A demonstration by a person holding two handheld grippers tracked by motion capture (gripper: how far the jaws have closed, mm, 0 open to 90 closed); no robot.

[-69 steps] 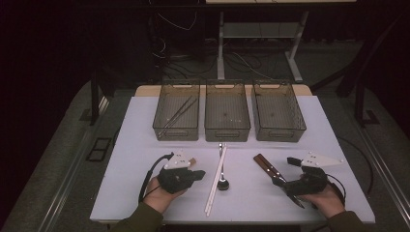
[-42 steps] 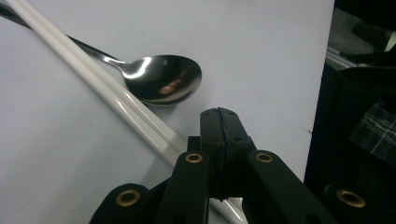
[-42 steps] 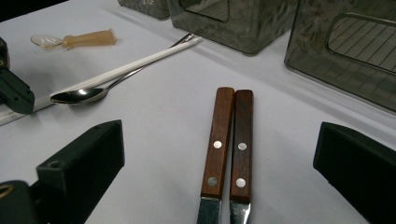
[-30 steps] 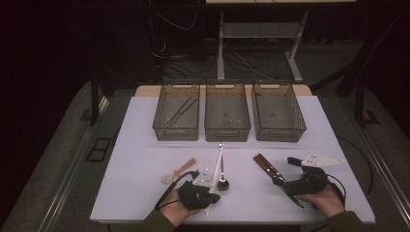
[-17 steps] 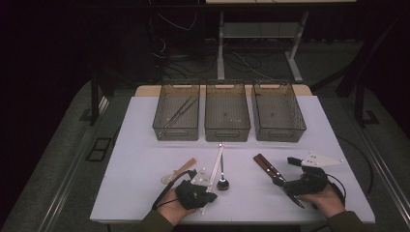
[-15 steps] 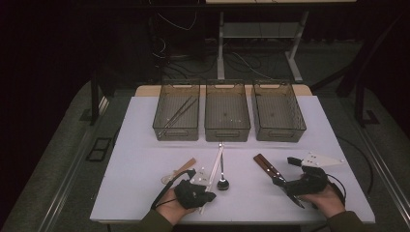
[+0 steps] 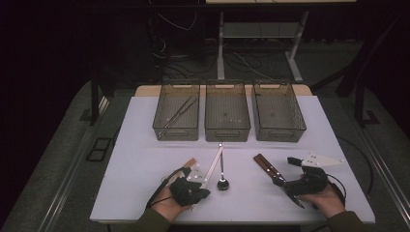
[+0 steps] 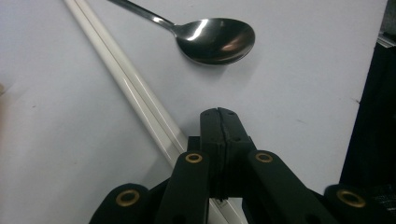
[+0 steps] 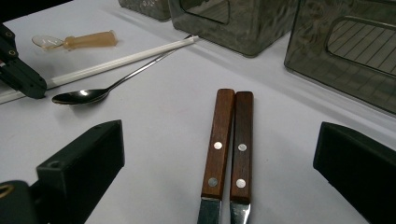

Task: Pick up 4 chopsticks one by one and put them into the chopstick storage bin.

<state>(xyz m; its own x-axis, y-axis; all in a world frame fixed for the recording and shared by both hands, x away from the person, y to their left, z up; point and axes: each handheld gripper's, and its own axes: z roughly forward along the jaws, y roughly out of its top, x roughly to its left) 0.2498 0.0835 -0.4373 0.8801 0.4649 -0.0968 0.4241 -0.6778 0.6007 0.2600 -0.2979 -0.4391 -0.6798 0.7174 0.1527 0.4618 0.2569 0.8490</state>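
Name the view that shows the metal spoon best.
The left gripper view: the spoon lies close ahead, its bowl sharp and shiny, beside the white chopsticks. The right gripper view shows the whole spoon farther off, bowl nearest. The high view gives it small and dark.

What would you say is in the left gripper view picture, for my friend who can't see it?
The left gripper, with its two black jaws pressed shut on nothing, points across a white table. A pair of white chopsticks runs slantwise just beside its tip, and a shiny metal spoon lies a little beyond, bowl facing up.
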